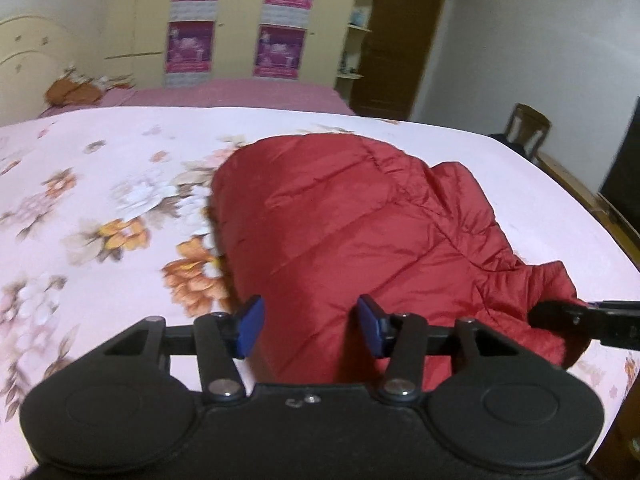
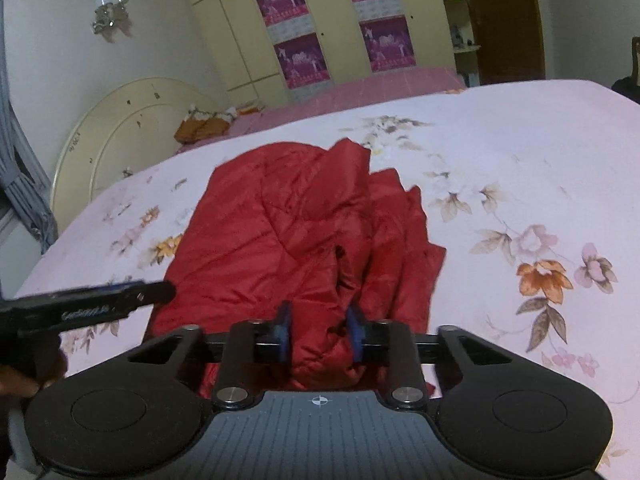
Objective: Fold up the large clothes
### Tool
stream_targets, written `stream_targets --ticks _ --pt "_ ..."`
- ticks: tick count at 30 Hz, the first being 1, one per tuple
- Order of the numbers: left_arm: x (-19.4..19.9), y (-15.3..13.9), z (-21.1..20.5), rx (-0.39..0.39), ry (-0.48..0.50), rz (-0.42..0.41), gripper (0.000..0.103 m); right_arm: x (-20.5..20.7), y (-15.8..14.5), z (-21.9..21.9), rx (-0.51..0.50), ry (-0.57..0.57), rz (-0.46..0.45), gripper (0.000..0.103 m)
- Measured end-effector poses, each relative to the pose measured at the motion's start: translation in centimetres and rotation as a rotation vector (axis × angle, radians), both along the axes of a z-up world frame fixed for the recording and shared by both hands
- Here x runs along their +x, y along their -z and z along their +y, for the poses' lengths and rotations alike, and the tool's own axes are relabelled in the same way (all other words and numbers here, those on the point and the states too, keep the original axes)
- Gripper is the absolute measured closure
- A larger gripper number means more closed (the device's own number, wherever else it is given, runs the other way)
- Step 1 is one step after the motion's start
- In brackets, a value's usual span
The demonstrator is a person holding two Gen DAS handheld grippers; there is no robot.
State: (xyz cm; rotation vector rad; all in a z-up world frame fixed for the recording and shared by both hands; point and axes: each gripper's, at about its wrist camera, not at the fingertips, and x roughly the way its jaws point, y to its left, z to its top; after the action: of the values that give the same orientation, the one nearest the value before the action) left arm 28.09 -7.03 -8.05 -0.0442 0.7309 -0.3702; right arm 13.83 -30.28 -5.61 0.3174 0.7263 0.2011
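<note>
Starting from the biggest thing: the pink floral-print bedsheet (image 1: 100, 184) covers the bed and carries the whole job, with a plain pink bed, cream wardrobe doors with purple posters (image 1: 280, 20) and a brown door behind it. On that sheet lies the red quilted puffer jacket (image 1: 340, 220), already bunched into a rough half-folded heap near your edge of the bed, one padded panel smooth on top and loose layers fanned out to its right side in the right wrist view. You look to be at the grab stage of a fold, taking the near hem before carrying it over. Your right gripper (image 2: 320, 332) is clenched on a bunch of red fabric at the near edge; the blue pads (image 2: 285, 332) press a puckered fold between them, and in the left wrist view its black tip sits at the jacket's right corner. Your left gripper (image 1: 311, 330) hangs over the near hem with its blue fingers (image 1: 250, 330) apart; jacket shows in the gap but no pinch is visible, so count it released. Next move, as a guess: close the left on the hem level with the right, then lift both together and lay the edge toward the far side, keeping the slippery shell taut so it does not slide out.
</note>
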Motion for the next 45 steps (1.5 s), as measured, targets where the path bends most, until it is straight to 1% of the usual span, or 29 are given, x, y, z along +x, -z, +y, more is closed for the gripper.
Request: stream_targets --ticks 3,4,7,9,11,14,15,18,19,20,21,22,23,26,28,30,33,37,38,41,45 --pt "1.1 0.5 -0.6 -0.008 0.055 -0.004 0.054 -0.9 0.3 -0.3 -0.02 -0.001 0.015 0.09" --pt "1.4 0.7 -0.8 -0.013 0.071 0.003 0.053 -1.0 0.9 -0.5 -0.029 0.012 0.035 0.09" --pt "1.8 1.8 -1.6 -0.019 0.112 0.011 0.053 -1.1 3.5 -1.1 -0.05 0.058 0.11 0.091" --pt "1.8 2.4 -2.4 -0.003 0.141 0.003 0.053 -1.0 4.7 -1.6 -0.028 0.091 0.146 0.091" --pt "2.1 2.9 -2.9 0.008 0.155 0.004 0.052 -0.8 5.1 -2.0 -0.002 0.131 0.163 0.091" --pt "2.5 3.5 -3.1 -0.003 0.176 0.015 0.052 -0.8 5.9 -2.2 -0.007 0.145 0.167 0.091" --pt "2.5 3.5 -3.2 0.01 0.184 0.01 0.052 -0.8 6.0 -2.1 -0.012 0.146 0.17 0.091" --pt "2.8 3.3 -3.2 0.015 0.2 0.018 0.052 -0.9 4.9 -2.0 -0.053 0.125 0.178 0.09" --pt "2.8 3.1 -3.1 0.017 0.205 0.02 0.052 -1.0 4.4 -2.1 -0.062 0.13 0.175 0.087" --pt "2.8 2.9 -3.1 0.023 0.212 0.019 0.052 -1.3 3.8 -2.0 -0.076 0.136 0.166 0.077" --pt "2.8 2.7 -3.1 0.028 0.221 0.018 0.052 -1.6 3.0 -2.1 -0.097 0.148 0.149 0.072" --pt "2.8 2.5 -3.2 0.032 0.229 0.015 0.052 -1.9 2.3 -2.2 -0.11 0.161 0.131 0.061" --pt "2.9 2.4 -3.2 0.037 0.24 0.014 0.052 -2.0 1.6 -2.5 -0.113 0.172 0.117 0.057" --pt "3.1 2.1 -3.1 0.033 0.259 0.022 0.053 -2.1 -0.5 -3.0 -0.111 0.226 0.052 0.057" --pt "3.3 1.9 -3.1 0.026 0.267 0.028 0.054 -1.2 -1.9 -3.0 -0.111 0.244 0.011 0.057" --pt "3.5 1.7 -3.0 0.018 0.272 0.03 0.054 0.4 -2.8 -2.2 -0.123 0.238 -0.027 0.058" --pt "4.0 1.3 -2.9 0.002 0.268 0.038 0.054 3.2 -3.2 -0.8 -0.141 0.212 -0.068 0.058" --pt "5.0 0.7 -3.0 -0.012 0.245 0.033 0.054 8.2 -2.4 0.6 -0.143 0.159 -0.081 0.058" --pt "5.4 0.6 -3.0 -0.013 0.232 0.031 0.054 9.6 -2.1 1.1 -0.157 0.142 -0.082 0.058" --pt "6.6 0.2 -2.8 -0.029 0.167 0.028 0.054 12.9 -0.9 2.0 -0.203 0.098 -0.082 0.058" --pt "9.2 0.7 -2.7 -0.024 0.069 0.035 0.054 15.7 1.4 2.0 -0.227 0.064 -0.057 0.058"
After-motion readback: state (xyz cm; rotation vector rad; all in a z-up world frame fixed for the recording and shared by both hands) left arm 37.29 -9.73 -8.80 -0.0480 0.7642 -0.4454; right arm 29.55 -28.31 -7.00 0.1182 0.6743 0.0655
